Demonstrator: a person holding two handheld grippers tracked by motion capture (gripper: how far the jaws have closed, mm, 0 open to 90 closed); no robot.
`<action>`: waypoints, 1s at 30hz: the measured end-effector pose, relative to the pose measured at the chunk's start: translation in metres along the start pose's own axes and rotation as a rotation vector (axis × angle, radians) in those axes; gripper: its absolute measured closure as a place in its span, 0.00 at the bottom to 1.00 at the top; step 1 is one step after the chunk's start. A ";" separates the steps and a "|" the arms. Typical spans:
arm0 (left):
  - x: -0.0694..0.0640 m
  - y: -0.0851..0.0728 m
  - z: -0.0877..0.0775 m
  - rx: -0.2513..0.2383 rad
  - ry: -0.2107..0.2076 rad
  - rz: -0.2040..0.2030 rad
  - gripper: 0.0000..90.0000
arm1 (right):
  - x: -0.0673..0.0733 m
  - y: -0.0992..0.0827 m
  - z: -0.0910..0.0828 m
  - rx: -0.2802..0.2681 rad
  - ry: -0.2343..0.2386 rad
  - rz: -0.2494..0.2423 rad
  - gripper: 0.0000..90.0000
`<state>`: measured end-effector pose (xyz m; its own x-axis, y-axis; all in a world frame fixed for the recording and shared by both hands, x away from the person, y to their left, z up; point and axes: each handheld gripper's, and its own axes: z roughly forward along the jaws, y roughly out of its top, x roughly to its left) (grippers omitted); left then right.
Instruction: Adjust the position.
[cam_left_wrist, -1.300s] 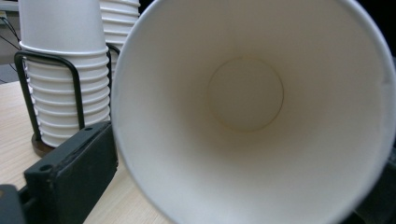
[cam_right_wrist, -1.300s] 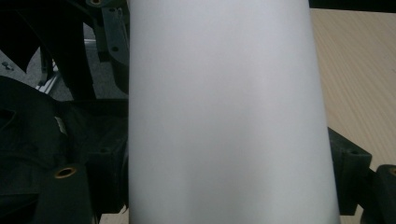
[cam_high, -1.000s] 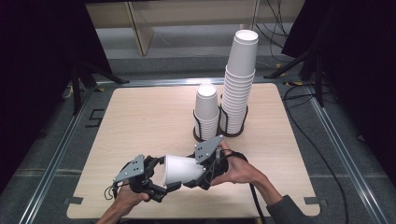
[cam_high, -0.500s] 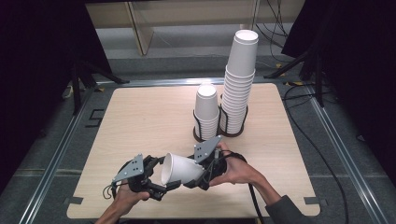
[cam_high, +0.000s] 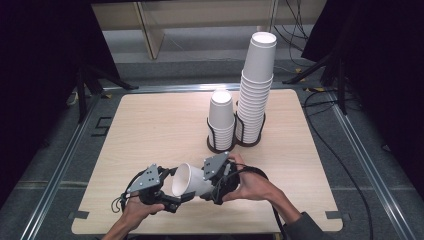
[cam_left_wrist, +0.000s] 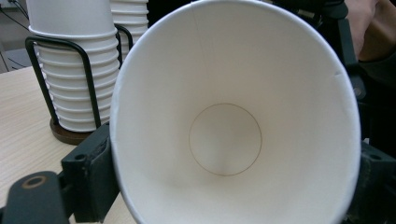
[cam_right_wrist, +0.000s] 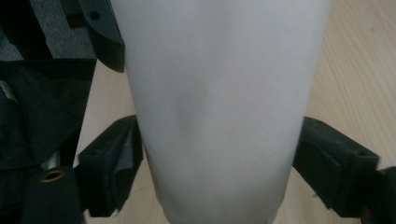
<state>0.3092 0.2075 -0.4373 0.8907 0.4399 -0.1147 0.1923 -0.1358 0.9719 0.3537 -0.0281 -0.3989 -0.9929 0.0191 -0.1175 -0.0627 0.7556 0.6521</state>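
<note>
The paper cup (cam_high: 190, 181) lies on its side just above the near edge of the counter (cam_high: 150, 125), held between the two tools, its open mouth turned toward the person's left and its base toward the right. The left hand-held gripper (cam_high: 167, 192) has just been closing, and its jaws now sit against the cup's rim on both sides; in the left gripper view the white cup (cam_left_wrist: 229, 135) opens straight at the camera, its round bottom seen deep inside, with a black pad pressed at each edge of the mouth. The right hand-held gripper (cam_high: 212, 186) has the narrower base end: in the right gripper view the cup's wall (cam_right_wrist: 219, 112) rises between the two jaws, each touching a side, so this one is clamped on it as well. A hand wraps each tool from below.

Farther back on the counter stand two black wire holders side by side. The short stack of cups (cam_high: 221, 120) fills the left one, and the tall stack of cups (cam_high: 256, 85) rises from the right one, well above its neighbour. Both stacks are well apart from the held cup
</note>
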 end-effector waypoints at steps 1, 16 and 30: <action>0.000 0.000 0.000 -0.003 -0.001 0.000 0.13 | 0.000 0.000 0.002 0.004 0.009 0.002 0.23; 0.003 -0.001 -0.003 -0.133 0.031 -0.090 0.03 | -0.008 -0.006 0.007 -0.209 0.096 0.064 0.26; 0.000 -0.001 -0.002 -0.175 0.041 -0.089 0.14 | -0.009 -0.009 0.018 -0.285 0.123 0.117 0.26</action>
<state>0.3085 0.2097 -0.4384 0.8551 0.4799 -0.1964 0.1914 0.0600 0.9797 0.3652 -0.0233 -0.4165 -0.9987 0.0023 0.0501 0.0435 0.5386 0.8415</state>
